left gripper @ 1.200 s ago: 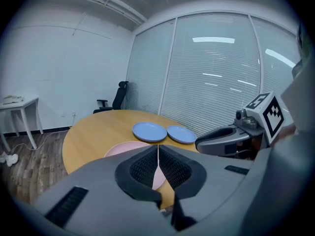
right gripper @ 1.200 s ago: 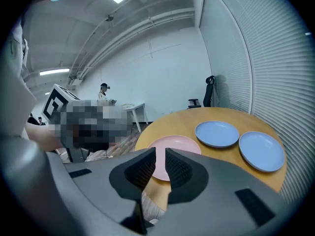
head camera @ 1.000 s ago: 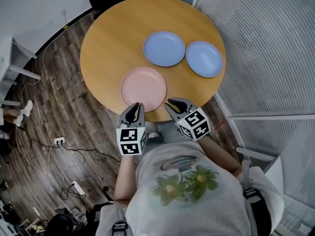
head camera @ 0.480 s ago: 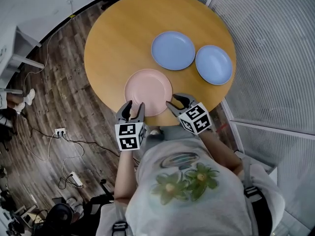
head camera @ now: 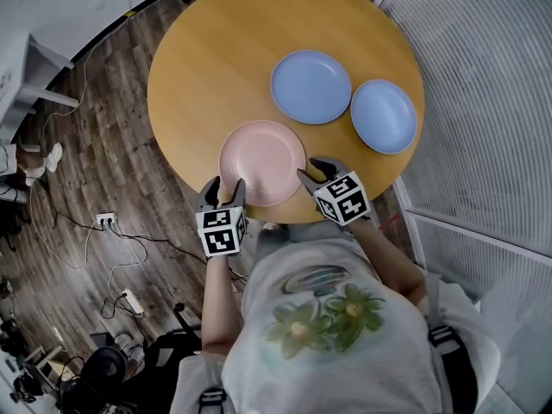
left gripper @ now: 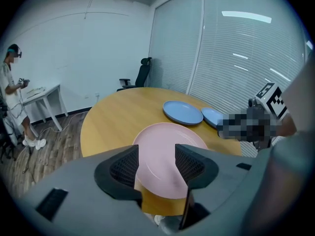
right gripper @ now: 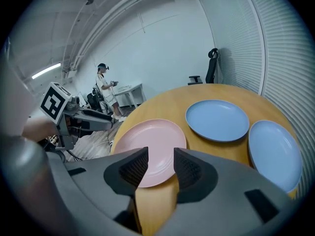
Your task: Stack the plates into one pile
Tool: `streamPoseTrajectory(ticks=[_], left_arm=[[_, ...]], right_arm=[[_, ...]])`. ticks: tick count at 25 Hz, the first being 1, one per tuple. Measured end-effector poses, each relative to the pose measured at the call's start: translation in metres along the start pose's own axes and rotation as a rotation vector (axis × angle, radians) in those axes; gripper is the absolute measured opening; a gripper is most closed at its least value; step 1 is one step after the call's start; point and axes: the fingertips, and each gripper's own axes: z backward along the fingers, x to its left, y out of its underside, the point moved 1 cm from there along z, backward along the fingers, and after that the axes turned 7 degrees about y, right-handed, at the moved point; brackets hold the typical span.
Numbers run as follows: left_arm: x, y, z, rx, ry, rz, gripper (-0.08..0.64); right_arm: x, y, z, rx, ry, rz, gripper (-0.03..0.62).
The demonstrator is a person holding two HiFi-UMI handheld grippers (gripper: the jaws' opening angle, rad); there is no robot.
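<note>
A pink plate [head camera: 261, 162] lies on the near edge of the round wooden table [head camera: 207, 67]. Two blue plates lie side by side beyond it, one in the middle [head camera: 311, 86] and one at the right [head camera: 384, 116]. My left gripper [head camera: 222, 188] hovers at the pink plate's near-left rim, its jaws opening with nothing pressed between them. My right gripper [head camera: 312, 169] is at the plate's near-right rim, its jaws also opening and empty. In the left gripper view the pink plate [left gripper: 170, 149] shows past the jaws [left gripper: 156, 166]. In the right gripper view the pink plate [right gripper: 147, 146] lies ahead of the jaws [right gripper: 161, 168].
A glass wall with blinds [head camera: 483, 76] runs close along the table's right side. Cables and a power strip [head camera: 103, 222] lie on the wooden floor at the left. An office chair [left gripper: 142, 73], a white desk [left gripper: 42, 95] and a standing person [left gripper: 12, 97] are at the far side.
Both grippers' jaws have gone from shut to open. Both grippers have crept forward to the pink plate's near rim.
</note>
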Motion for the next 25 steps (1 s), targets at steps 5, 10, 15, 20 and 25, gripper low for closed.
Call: streamPoseTrajectory(ticks=[5,10,15,20,25], left_arm=[[0.018,0.007,-0.02,0.053,-0.032,0.031,0.232],[0.033,0.015,-0.036,0.103,-0.057,0.049,0.232],[0.045,0.03,-0.055,0.146,-0.078,0.084,0.232],[0.054,0.043,-0.068,0.184,-0.082,0.123,0.232],[0.06,0.053,-0.076,0.213,-0.094,0.153,0.232]], right_arm=[[-0.012,0.006,-0.022,0.053,-0.023,-0.006,0.144],[-0.019,0.011,-0.041,0.106,-0.021,-0.004,0.144],[-0.031,0.024,-0.06,0.158,-0.011,-0.002,0.144],[-0.041,0.033,-0.075,0.204,-0.003,-0.002,0.144],[-0.045,0.044,-0.084,0.241,-0.011,-0.027,0.144]])
